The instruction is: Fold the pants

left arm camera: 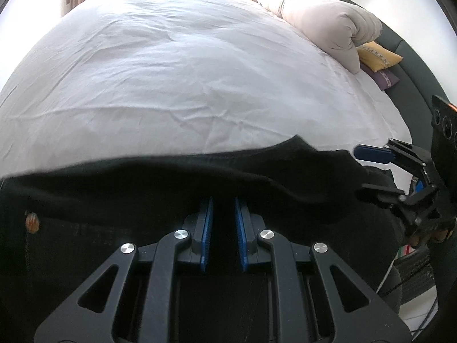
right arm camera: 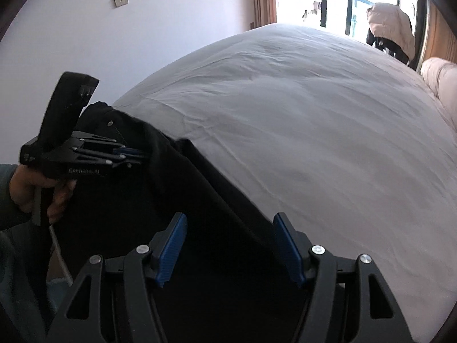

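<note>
Black pants (left arm camera: 177, 180) hang lifted above a bed with a white sheet (left arm camera: 171, 71). My left gripper (left arm camera: 223, 200) is shut on the pants' upper edge, its blue pads close together with cloth between them. It also shows in the right wrist view (right arm camera: 140, 154), pinching the pants (right arm camera: 200, 228). My right gripper (right arm camera: 228, 223) is open, its blue pads wide apart around the dark cloth near the pants' far corner. It shows at the right of the left wrist view (left arm camera: 361, 171), jaws spread at the cloth's edge.
A rolled beige duvet (left arm camera: 322, 20) lies at the bed's far right, with a yellow pillow (left arm camera: 377, 54) and a purple one (left arm camera: 385, 78) beside it. A window (right arm camera: 337, 0) and a beige garment (right arm camera: 391, 28) stand beyond the bed.
</note>
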